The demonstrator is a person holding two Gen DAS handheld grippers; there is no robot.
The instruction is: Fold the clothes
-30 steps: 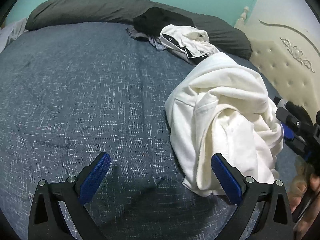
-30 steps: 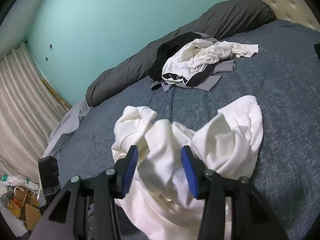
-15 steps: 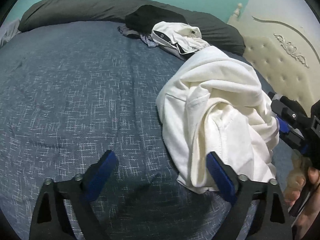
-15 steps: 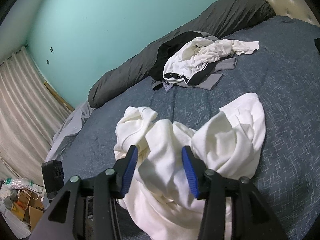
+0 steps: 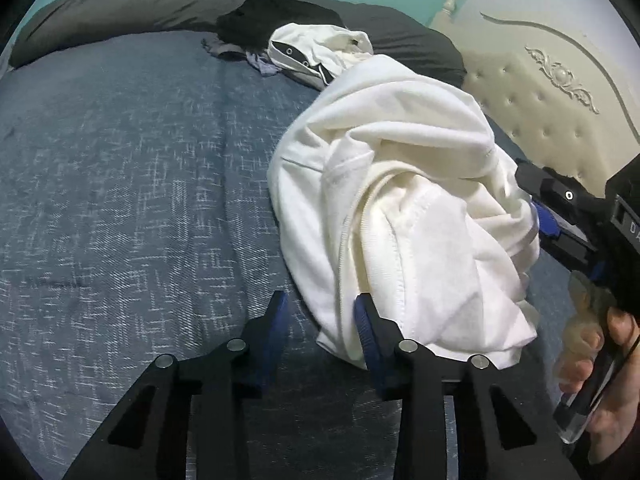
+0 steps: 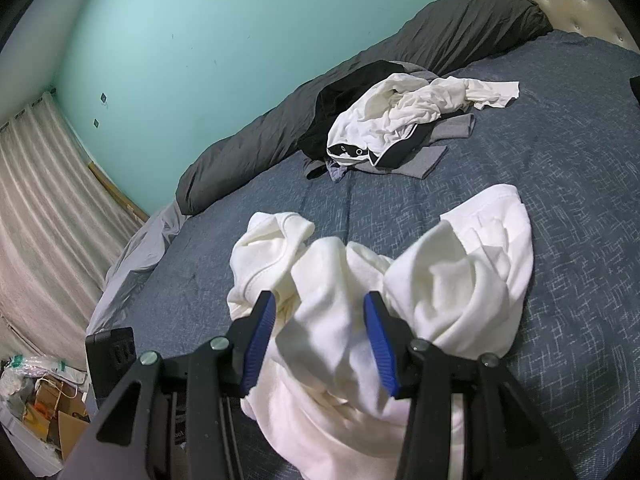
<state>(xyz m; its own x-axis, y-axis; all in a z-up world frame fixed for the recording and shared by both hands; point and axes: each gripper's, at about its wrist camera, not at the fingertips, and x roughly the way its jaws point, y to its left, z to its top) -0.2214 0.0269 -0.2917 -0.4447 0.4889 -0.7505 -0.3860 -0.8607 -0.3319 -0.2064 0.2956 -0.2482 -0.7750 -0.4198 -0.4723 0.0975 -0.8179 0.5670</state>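
Observation:
A crumpled white garment (image 5: pixel 400 208) lies bunched on the blue bedspread (image 5: pixel 120 200). My left gripper (image 5: pixel 320 320) sits at its near left edge, fingers narrowed with a gap, and the cloth's lower edge lies between the fingertips. My right gripper (image 6: pixel 320 324) is closed on a thick fold of the same white garment (image 6: pixel 460 280). It also shows at the right of the left wrist view (image 5: pixel 552 216), pressed into the cloth.
A pile of other clothes (image 6: pixel 400 120), white, black and grey, lies further back by a dark grey bolster (image 6: pixel 440 36). A cream tufted headboard (image 5: pixel 540 92) stands at the right. The bed's edge, a curtain (image 6: pixel 40 220) and floor clutter (image 6: pixel 40 408) are at the left.
My left gripper's fingers have closed from wide open to a narrow gap at the garment's lower left edge. The right gripper keeps its hold and has barely moved.

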